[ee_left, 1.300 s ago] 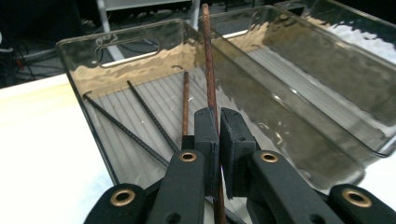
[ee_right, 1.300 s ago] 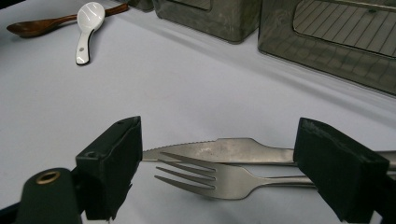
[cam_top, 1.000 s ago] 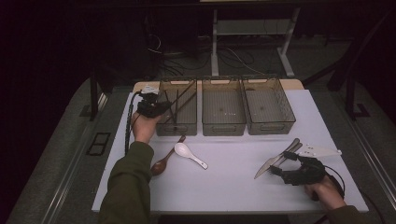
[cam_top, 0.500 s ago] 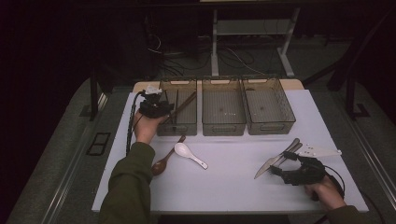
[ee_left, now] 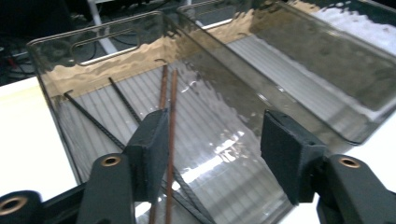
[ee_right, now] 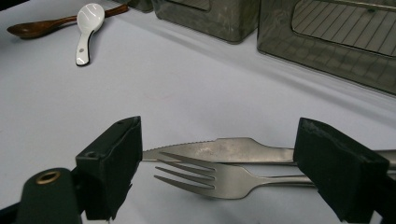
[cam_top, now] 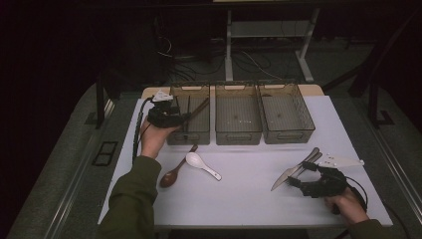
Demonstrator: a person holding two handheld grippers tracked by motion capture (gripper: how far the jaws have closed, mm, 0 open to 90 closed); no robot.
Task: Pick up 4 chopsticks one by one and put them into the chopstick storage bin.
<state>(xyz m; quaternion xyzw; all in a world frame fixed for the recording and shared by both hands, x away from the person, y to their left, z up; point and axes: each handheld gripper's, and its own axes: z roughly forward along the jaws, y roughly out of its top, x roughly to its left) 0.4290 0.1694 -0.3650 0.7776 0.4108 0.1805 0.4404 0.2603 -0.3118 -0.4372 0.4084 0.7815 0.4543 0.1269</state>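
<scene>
My left gripper [cam_top: 180, 118] hangs over the near left corner of the left bin [cam_top: 191, 138]. In the left gripper view its jaws [ee_left: 215, 135] have just been opening and now stand apart. A pair of brown chopsticks [ee_left: 169, 102] runs along the left pad and slants down into the bin, beside two black chopsticks [ee_left: 100, 123]. My right gripper [cam_top: 300, 180] rests low on the table at the right, open [ee_right: 219, 161]. A steel fork [ee_right: 205, 177] and a table knife [ee_right: 224, 148] lie on the table between its pads, which stand apart from them.
Three smoky clear bins stand in a row at the back: the left one, a middle bin [cam_top: 238, 138] and a right bin [cam_top: 288, 137]. A white ceramic spoon [cam_top: 199, 163] and a wooden spoon [cam_top: 173, 177] lie in front of the left bin. A white pointed utensil [cam_top: 341, 162] lies past the knife.
The left gripper's jaws have opened off the brown chopsticks, which now lie slanted in the left bin, and the left hand has shifted slightly. The right gripper has stayed still.
</scene>
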